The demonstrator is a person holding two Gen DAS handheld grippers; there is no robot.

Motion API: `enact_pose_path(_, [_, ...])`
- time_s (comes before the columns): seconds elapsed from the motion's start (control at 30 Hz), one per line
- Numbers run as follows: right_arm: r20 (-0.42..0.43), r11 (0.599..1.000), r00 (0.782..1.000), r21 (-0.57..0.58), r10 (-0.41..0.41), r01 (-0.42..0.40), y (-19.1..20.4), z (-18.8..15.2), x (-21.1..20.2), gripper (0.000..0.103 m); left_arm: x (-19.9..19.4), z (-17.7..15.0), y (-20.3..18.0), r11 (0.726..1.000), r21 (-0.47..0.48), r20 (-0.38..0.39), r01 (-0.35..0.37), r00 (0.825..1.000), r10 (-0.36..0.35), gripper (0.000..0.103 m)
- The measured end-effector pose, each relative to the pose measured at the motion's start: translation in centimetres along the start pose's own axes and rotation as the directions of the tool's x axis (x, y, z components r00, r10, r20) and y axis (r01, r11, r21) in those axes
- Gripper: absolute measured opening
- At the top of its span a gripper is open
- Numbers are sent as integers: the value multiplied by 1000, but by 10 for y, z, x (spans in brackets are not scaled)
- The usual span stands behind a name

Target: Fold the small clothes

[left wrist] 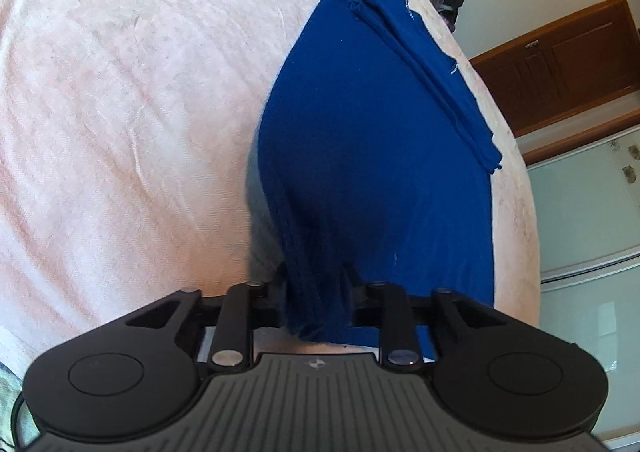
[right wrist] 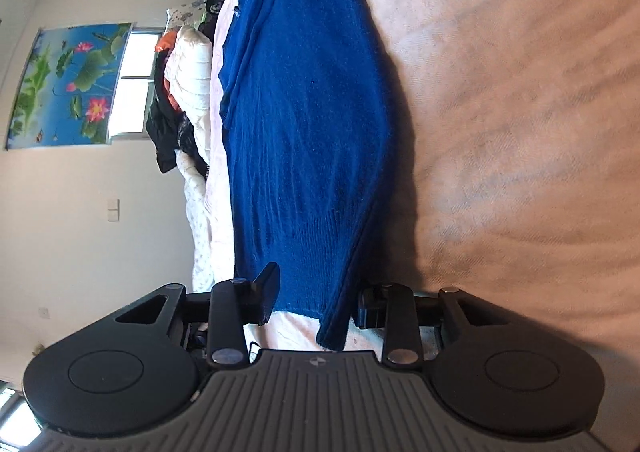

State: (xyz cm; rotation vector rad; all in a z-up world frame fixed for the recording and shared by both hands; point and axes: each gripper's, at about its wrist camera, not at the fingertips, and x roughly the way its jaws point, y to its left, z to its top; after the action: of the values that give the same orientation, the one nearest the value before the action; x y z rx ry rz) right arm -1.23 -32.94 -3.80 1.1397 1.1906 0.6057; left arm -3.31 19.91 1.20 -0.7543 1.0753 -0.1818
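**Both tongs on the blue sweater**

Your left tongs [left wrist: 314, 292] are pinching a bunched ribbed edge of the blue sweater [left wrist: 360, 155]. Your right tongs [right wrist: 316, 298] straddle its hem at six o'clock; whether they're actually pressing it, I can't tell. The sweater lies across the pink bed [left wrist: 120, 91], stretching toward twelve o'clock.

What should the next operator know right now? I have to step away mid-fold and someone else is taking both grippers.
Left gripper: shut on the bunched hem end of the blue sweater.
Right gripper: jaws stand on either side of the ribbed hem at the other corner; a gap shows beside the left finger, so check that grip.
The sweater lies lengthwise on the pink blanket, one sleeve already folded over the body.
Left to do: bring the hem up toward the collar end, then smooth it flat.
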Motion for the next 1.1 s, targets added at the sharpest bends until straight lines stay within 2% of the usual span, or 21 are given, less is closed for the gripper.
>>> enact_pose_path(0.07, [-5,1000,1000,14,-6,6,-4,1,0,30,0,2,3,1000,-20,-5,6,1000,-6,19])
enact_pose_path(0.13, [-9,999,1000,40,18,-18,-9,1,-1,30,-1,3,3,1000,-20,-4,1,1000,-1,19])
enact_pose_path(0.23, [-6,991,997,104,80,-79,-17,5,-4,32,-1,1,0,1000,-10,2,-17,1000,17,9])
enact_pose_path(0.27, [2,988,996,122,93,-92,-20,5,-5,24,-2,2,-1,1000,-8,6,-18,1000,18,6])
enact_pose_path(0.3, [18,986,995,131,102,-103,-22,5,-7,12,-3,2,-2,1000,-8,12,-18,1000,18,6])
enact_pose_path(0.33, [32,987,995,127,91,-94,-23,4,-7,10,-4,2,-2,1000,-8,17,-12,1000,12,6])
enact_pose_path(0.4, [55,993,996,86,77,-81,-20,0,-10,10,-8,4,-5,1000,-12,27,8,1000,-8,5])
enact_pose_path(0.53, [64,993,993,47,103,-106,-7,0,-15,10,-21,13,-14,998,-14,59,67,996,-66,5])
enact_pose_path(0.67, [65,988,986,10,151,-152,14,11,-21,10,-33,34,-29,989,-22,99,145,985,-143,5])
enact_pose_path(0.77, [74,977,975,-45,210,-207,41,31,-26,10,-41,58,-50,983,17,147,185,971,-186,5])
enact_pose_path(0.9, [108,951,949,-127,297,-283,84,80,-33,11,-43,110,-79,967,52,226,249,940,-254,5])
enact_pose_path(1.03, [166,927,918,-178,359,-330,119,155,-33,11,-21,181,-114,953,86,289,292,908,-304,5])
enact_pose_path(1.1, [208,924,906,-183,369,-334,131,200,-21,11,1,219,-132,954,112,307,278,903,-300,5])
